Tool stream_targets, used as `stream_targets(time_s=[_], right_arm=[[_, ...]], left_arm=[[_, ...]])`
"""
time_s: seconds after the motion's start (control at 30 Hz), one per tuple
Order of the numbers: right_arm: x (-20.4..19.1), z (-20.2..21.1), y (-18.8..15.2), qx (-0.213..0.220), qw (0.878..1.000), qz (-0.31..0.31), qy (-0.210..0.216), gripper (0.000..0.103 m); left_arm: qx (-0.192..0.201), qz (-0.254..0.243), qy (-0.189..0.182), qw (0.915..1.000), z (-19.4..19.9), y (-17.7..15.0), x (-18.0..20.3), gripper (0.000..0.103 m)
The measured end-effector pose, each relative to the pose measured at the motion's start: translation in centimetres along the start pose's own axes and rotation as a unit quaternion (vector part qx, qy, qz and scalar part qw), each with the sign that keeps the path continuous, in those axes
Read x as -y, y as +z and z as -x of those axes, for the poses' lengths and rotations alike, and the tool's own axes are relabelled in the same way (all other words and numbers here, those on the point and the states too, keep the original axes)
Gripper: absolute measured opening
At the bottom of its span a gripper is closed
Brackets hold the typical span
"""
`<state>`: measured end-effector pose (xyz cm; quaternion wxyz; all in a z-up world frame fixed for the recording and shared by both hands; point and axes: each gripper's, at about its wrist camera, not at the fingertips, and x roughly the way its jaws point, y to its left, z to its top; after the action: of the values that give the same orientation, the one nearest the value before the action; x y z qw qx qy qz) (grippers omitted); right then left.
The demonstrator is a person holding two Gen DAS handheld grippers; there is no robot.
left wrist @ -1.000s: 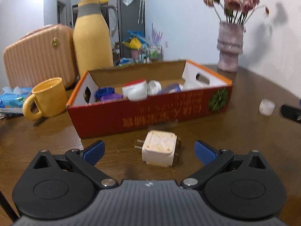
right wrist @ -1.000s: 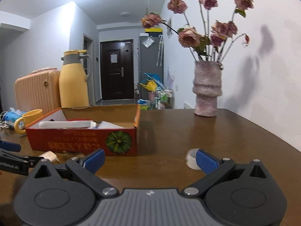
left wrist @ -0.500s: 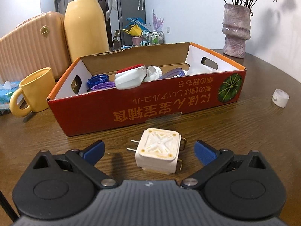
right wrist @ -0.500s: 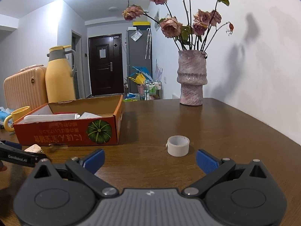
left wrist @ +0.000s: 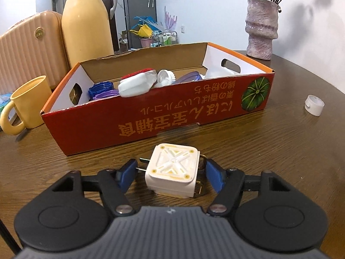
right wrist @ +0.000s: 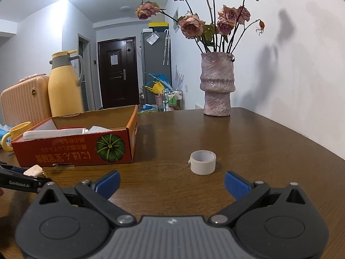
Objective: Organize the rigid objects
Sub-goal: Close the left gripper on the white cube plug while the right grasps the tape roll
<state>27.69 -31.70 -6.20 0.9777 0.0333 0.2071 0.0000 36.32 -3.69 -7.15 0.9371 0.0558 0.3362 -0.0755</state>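
Closing around the cream square plastic plug adapter at lower centre, the left gripper jaws have narrowed but not visibly clamped. Several caps already fill the red cardboard box; the white tape roll waits ahead of the right gripper, jaws wide.

Plug adapter sits on the worktop just in front of the cardboard box, between the left tongs' pads. Bottle caps lie in the box. Mug left of the box; jug and suitcase behind it. Vase at the back right. Tape roll right of the box, ahead of the right tongs.
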Motion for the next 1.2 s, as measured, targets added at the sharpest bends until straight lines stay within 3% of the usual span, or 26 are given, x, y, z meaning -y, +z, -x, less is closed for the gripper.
stream_targets(time_s=[0.43,0.77,1.2], right_arm=[[0.3,-0.7,-0.1,-0.012,1.0,-0.014,-0.003,0.103],[0.8,-2.0,0.6,-0.031,0.999,-0.01,-0.005,0.103],[2.7,-7.5,2.7,-0.068,0.997,-0.004,-0.039,0.098]], left_arm=[[0.057,0.017,0.0,0.9982,3.8,0.2,-0.5,0.069],[0.123,0.057,0.009,0.9907,9.0,-0.3,-2.1,0.069],[0.148,0.109,0.031,0.9826,10.9,-0.6,-5.4,0.069]])
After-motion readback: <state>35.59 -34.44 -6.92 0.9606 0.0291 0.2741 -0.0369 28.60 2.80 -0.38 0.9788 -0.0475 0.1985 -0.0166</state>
